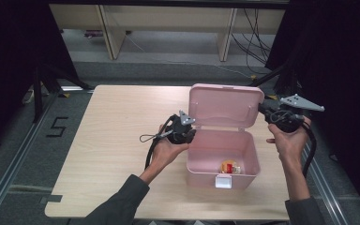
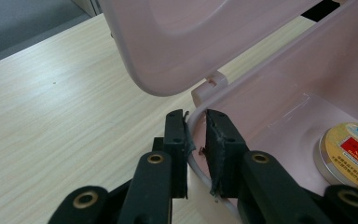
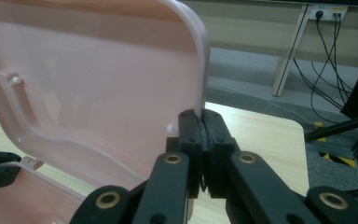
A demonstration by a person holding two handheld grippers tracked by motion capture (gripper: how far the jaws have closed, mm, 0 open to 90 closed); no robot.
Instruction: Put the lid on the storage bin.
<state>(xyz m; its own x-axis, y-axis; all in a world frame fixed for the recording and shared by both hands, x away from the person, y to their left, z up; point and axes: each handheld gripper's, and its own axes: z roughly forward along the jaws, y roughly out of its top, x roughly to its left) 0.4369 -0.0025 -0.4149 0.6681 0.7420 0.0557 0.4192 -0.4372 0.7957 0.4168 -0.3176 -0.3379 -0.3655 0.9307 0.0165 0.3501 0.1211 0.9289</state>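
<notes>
Light wood table (image 1: 117, 140), pink plastic box (image 1: 222, 159) on its right half, lid (image 1: 225, 105) swung up and standing open at the back

My left gripper (image 1: 183, 131) sits at the box's left wall, near the back corner. In the left gripper view my left gripper (image 2: 196, 140) straddles the box (image 2: 279, 93) rim: one jaw outside over the table (image 2: 60, 102), one inside, narrow gap, both pads against the thin wall. Lid (image 2: 191, 37) hangs above them

Inside the box, toward the front, a round tin (image 1: 229, 166) with a gold and red label lies flat on the floor; tin (image 2: 352, 149) seen to the right of my left jaws. White latch (image 1: 224, 181) on the front wall

My right gripper (image 1: 265, 110) is at the lid's right edge. In the right gripper view my right gripper (image 3: 204, 135) is pinched tight on the lid (image 3: 98, 79) rim, holding it upright, jaws nearly touching
</notes>
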